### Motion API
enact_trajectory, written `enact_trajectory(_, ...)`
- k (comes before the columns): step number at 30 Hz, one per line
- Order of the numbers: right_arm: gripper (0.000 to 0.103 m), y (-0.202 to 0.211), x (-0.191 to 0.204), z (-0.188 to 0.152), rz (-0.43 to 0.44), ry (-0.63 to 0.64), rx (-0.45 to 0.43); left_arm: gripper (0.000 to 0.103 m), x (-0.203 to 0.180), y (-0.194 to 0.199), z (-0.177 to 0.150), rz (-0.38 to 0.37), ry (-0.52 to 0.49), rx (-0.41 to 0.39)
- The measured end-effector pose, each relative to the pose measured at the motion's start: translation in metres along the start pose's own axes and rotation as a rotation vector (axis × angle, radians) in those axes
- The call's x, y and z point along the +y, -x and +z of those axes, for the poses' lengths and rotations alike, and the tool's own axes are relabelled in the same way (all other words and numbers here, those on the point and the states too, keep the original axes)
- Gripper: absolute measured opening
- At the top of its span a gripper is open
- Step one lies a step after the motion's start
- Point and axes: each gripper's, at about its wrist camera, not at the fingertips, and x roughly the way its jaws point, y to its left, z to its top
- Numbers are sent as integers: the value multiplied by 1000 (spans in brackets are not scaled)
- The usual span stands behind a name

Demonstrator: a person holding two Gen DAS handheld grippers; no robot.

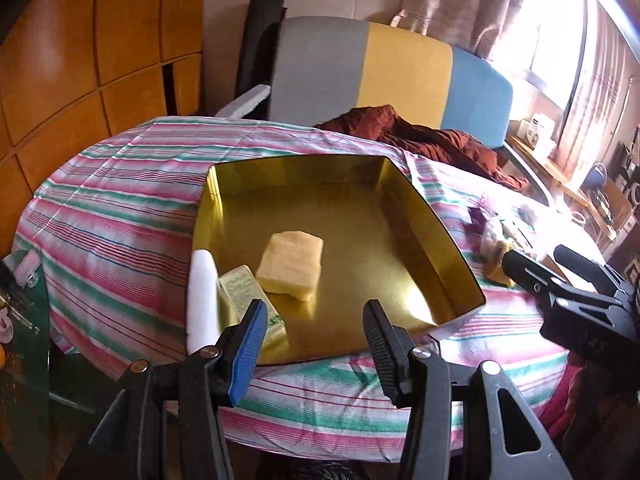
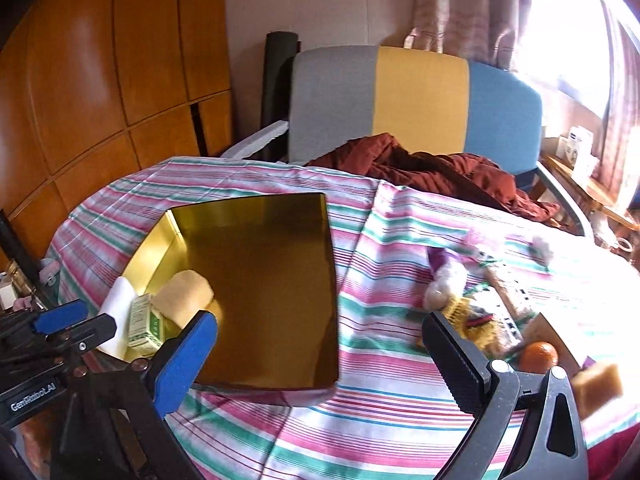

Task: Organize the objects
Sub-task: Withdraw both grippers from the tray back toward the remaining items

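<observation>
A gold tin box [image 1: 400,208] lies open on the striped tablecloth [image 1: 120,208]. It holds a yellow sponge-like block [image 1: 291,265], a small green-and-white carton [image 1: 244,292] and a white tube [image 1: 202,300] leaning at its left wall. My left gripper [image 1: 314,312] hovers over the tin's near edge, open, with nothing between its fingers. The right gripper [image 2: 320,324] is open wide over the cloth at the tin's [image 2: 256,280] right corner and holds nothing. To its right lies a pile of loose items [image 2: 480,312], with an orange [image 2: 538,356] and a brown block [image 2: 598,388].
A grey, yellow and blue chair [image 1: 400,72] with a rust-red cloth [image 1: 420,136] on it stands behind the table. Wooden cabinets [image 1: 80,60] fill the left. A cluttered shelf [image 1: 560,168] runs under the bright window at right. A glass side table [image 1: 24,300] sits low at left.
</observation>
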Motion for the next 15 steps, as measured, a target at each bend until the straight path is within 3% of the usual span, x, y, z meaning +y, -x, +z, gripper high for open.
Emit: enact_trajectory(15,103,5,-102,-34,-181,-192,77,50,-30,-15,0,-91,-64,54)
